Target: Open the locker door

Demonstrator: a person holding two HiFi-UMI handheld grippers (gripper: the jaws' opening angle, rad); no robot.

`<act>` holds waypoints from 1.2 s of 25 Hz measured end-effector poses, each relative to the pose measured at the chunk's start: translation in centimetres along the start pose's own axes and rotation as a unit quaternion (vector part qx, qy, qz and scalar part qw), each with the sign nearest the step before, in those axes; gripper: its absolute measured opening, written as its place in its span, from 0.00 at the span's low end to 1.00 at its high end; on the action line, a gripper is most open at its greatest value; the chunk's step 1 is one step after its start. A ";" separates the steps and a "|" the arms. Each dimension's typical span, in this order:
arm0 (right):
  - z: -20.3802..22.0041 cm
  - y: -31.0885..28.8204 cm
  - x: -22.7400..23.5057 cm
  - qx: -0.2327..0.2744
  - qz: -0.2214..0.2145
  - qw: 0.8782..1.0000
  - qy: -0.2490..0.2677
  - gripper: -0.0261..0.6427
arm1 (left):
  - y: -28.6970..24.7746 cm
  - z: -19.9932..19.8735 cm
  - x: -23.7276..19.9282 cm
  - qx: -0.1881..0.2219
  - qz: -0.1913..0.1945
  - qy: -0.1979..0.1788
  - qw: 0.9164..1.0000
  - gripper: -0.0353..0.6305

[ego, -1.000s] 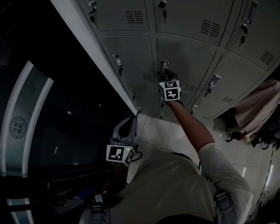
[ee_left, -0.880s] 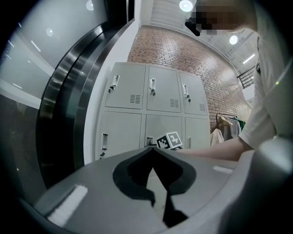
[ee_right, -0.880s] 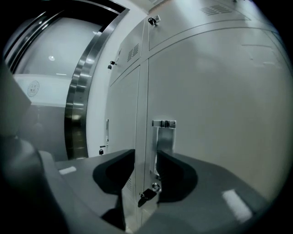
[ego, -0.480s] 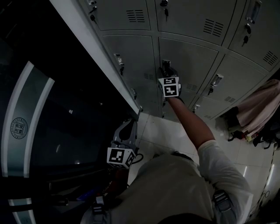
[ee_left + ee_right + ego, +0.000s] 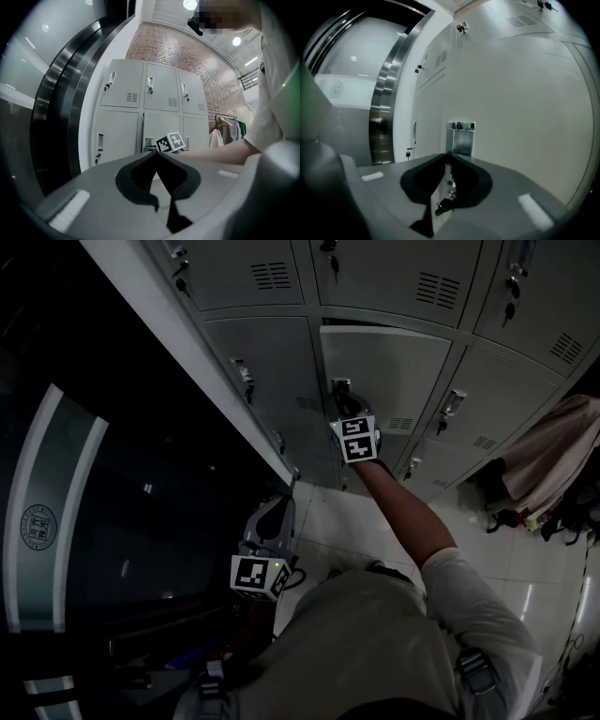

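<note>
Glass wall (image 5: 56,512) with a round emblem sits far left, dark. Left gripper (image 5: 155,153) is low, just beside the end of the lockers (image 5: 267,357), held level. Its jaws are pressed together tip to tip with nothing between them. In its own view it faces the locker bank, with the other gripper's marker cube (image 5: 170,141) ahead. Tiled floor (image 5: 328,521) is below.

Right gripper (image 5: 448,156) is further right at the end of a stretched arm (image 5: 405,512), up against the middle locker. Its jaws have just been closing and now clamp the lower part of the metal handle (image 5: 461,139), whose plate stands up between the tips. A small green light shows on top of the handle. Key (image 5: 442,205) hangs below it, seen through the gap under the jaws.

Door (image 5: 394,371) is in the middle row and slightly ajar, with a dark gap along its top edge. The neighbouring doors are flush. Clothes (image 5: 544,470) hang far right, near the floor.
</note>
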State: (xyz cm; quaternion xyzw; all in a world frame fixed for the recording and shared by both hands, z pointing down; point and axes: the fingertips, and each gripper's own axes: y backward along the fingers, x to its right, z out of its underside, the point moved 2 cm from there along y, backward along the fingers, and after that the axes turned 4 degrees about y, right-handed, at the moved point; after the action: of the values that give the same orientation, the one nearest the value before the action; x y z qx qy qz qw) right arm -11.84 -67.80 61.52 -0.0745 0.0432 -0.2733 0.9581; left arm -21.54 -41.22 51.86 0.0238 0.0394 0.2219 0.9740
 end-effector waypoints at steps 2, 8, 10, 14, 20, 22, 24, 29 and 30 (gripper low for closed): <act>0.1 1.4 -0.8 0.011 -0.008 1.000 0.003 0.10 | 0.0 0.2 0.2 -0.003 0.003 0.001 1.000 0.14; 0.2 6.3 -2.6 0.038 -0.030 0.999 0.009 0.12 | -0.3 0.3 1.0 -0.007 0.018 0.001 1.000 0.14; 0.2 8.3 -3.0 0.048 -0.043 0.998 0.015 0.12 | -0.4 0.4 1.2 -0.008 0.022 -0.001 1.000 0.14; 0.5 12.5 -3.3 0.064 -0.066 0.995 0.024 0.11 | -1.0 0.7 1.8 -0.010 0.039 -0.006 0.999 0.14; 0.9 17.4 -2.6 0.076 -0.057 0.995 0.030 0.13 | -2.1 1.3 2.9 -0.019 0.054 0.006 0.998 0.14; 1.0 18.5 -2.4 0.079 -0.051 0.995 0.022 0.12 | -2.6 1.4 3.4 -0.017 0.067 0.004 0.998 0.14; 1.2 19.6 -2.0 0.081 -0.035 0.996 0.017 0.11 | -3.0 1.4 3.9 -0.018 0.070 0.006 0.997 0.14; 2.0 22.5 0.9 0.081 0.019 0.996 -0.016 0.04 | -3.4 1.6 4.3 -0.019 0.076 0.006 0.997 0.14; 2.0 23.2 1.5 0.080 0.026 0.996 -0.022 0.04 | -3.4 1.8 4.3 -0.021 0.077 0.007 0.997 0.14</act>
State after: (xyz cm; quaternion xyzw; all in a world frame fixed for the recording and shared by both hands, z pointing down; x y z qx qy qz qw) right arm 1.67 -48.92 59.59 -0.0023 0.0024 -0.2491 0.9685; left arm -16.01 -42.48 53.19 0.0047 0.0395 0.2968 0.9541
